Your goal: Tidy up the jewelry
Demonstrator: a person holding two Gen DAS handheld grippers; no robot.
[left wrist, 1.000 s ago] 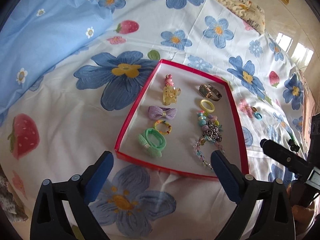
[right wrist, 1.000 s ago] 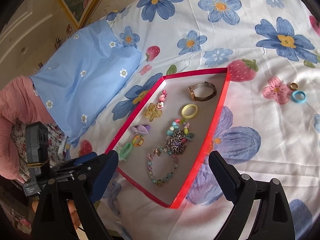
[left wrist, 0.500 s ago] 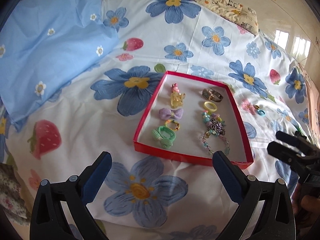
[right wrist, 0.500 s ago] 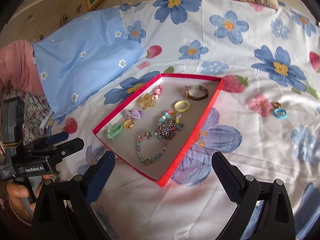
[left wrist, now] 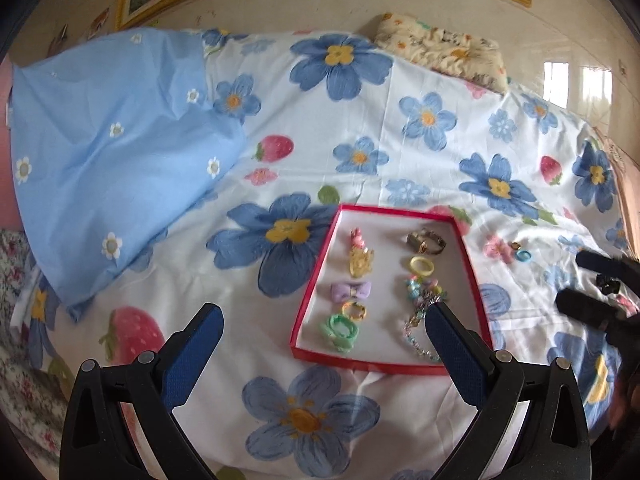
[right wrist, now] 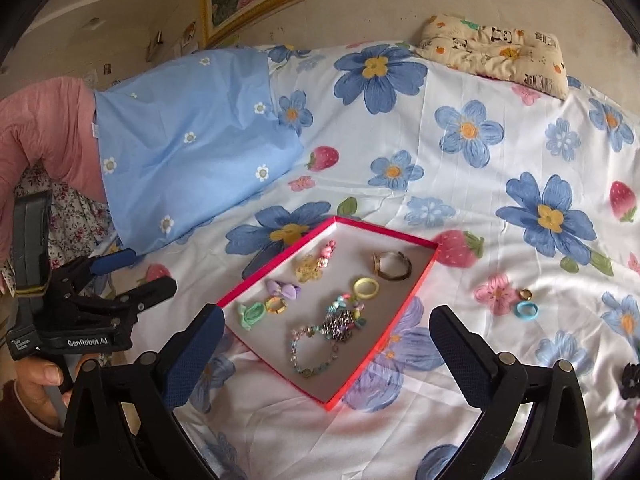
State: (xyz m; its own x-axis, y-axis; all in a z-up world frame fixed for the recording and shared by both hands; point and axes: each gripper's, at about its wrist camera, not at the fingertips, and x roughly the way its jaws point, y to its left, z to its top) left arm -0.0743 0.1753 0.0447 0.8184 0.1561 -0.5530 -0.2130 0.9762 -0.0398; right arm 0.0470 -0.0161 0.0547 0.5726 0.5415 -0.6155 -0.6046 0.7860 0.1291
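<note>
- On the bed (left wrist: 304, 128), red tray (right wrist: 404, 312) holds jewelry: watch (right wrist: 392, 266), bracelets, hair clips.
- Blue ring (right wrist: 526, 311) lies on the sheet beside the tray.
- Left gripper (left wrist: 320, 344) spread wide, empty.
- Right gripper (right wrist: 324, 344) jaws opening, nothing between them.

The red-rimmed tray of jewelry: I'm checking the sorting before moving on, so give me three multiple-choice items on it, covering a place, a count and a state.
1. Where does the small blue ring lie?
A. inside the red-rimmed shallow cardboard tray
B. on the flowered bedsheet, outside the tray
C. on the plain blue pillow

2. How many columns do the pieces in the tray form?
A. one
B. two
C. four

3. What does the right claw hold?
A. nothing
B. the brown-strapped wristwatch
C. the beaded bracelet

Answers: 1 B, the ring sits beside a gold ring, right of the tray. 2 B, hair clips on the left, watch and bracelets on the right. 3 A, its jaws are opening with nothing between them.
</note>
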